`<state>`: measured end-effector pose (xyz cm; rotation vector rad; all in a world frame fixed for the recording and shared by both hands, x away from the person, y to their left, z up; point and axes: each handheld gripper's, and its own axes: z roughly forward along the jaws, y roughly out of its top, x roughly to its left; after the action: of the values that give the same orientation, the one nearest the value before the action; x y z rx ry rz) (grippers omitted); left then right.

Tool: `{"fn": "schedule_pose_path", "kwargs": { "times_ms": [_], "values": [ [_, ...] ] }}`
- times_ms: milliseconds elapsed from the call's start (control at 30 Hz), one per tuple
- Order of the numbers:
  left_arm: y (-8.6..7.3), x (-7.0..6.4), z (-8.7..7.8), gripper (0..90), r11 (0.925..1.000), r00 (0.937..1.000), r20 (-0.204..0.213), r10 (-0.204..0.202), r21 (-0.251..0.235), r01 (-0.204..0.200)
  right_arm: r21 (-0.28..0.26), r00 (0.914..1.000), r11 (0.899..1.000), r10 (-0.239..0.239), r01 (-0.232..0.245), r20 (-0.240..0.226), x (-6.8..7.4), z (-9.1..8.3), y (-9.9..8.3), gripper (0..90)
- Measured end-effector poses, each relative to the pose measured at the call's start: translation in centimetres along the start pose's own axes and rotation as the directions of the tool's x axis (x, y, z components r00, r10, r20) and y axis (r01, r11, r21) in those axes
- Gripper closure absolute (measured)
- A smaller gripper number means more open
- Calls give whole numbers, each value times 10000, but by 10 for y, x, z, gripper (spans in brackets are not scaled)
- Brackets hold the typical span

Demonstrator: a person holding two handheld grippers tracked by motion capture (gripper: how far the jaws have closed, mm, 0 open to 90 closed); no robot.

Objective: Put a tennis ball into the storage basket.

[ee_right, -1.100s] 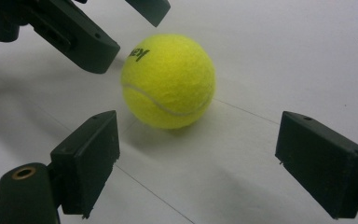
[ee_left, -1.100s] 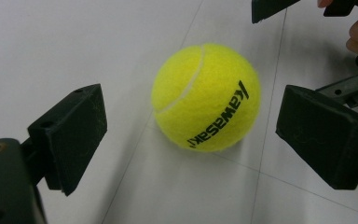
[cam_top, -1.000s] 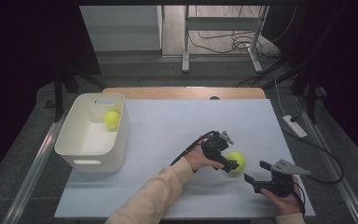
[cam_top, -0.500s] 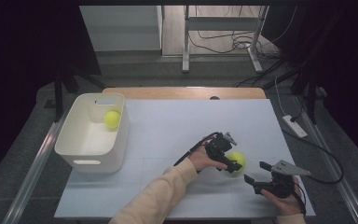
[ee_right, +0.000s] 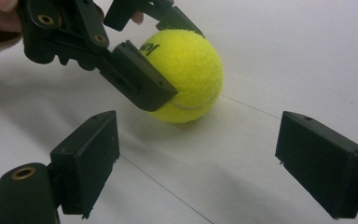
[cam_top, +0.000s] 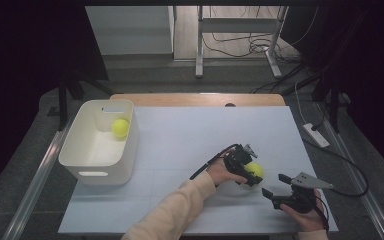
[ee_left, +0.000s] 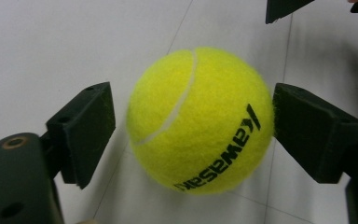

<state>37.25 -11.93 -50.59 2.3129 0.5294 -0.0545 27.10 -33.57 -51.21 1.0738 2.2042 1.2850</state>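
A yellow tennis ball [cam_top: 255,170] [ee_left: 200,121] [ee_right: 191,74] rests on the white table top, right of centre and near the front. My left gripper [cam_top: 246,171] [ee_left: 191,126] is open around it. One jaw touches the ball's side, and the other stands a small gap away. The left gripper [ee_right: 135,56] is also in the right gripper view, straddling the ball from the upper left. My right gripper [cam_top: 275,186] [ee_right: 196,154] sits just in front and to the right of the ball, open, with only bare table between its jaws.
A white bin [cam_top: 97,167] stands at the table's left with a second tennis ball [cam_top: 120,128] inside. The white table top [cam_top: 195,135] stretches between the bin and the grippers. Its front edge lies close below my right hand.
The left gripper has shifted slightly nearer and to the right around the ball. The ball and the right gripper have stayed in place.
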Motion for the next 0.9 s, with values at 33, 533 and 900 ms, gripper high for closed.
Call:
{"fn": "schedule_pose_path", "kwargs": {
  "times_ms": [33, 533, 900],
  "values": [
    [0, 0, 1, 182, 10000, 10000, -6, 8, 28, -8, -4, 10000, 10000, 10, -10, -3, 0, 0, 0, 134],
    [-2, 3, -7, 265, 9998, 10000, 2, -34, -174, 34, -18, 10000, 10000, 9, -9, 52, 0, -1, 0, 134],
    [-10, 14, -47, 266, 9970, 9971, -727, -204, -754, 149, 19, 9999, 10000, -27, 26, 104, 2, 0, 2, 135]
  ]
}}
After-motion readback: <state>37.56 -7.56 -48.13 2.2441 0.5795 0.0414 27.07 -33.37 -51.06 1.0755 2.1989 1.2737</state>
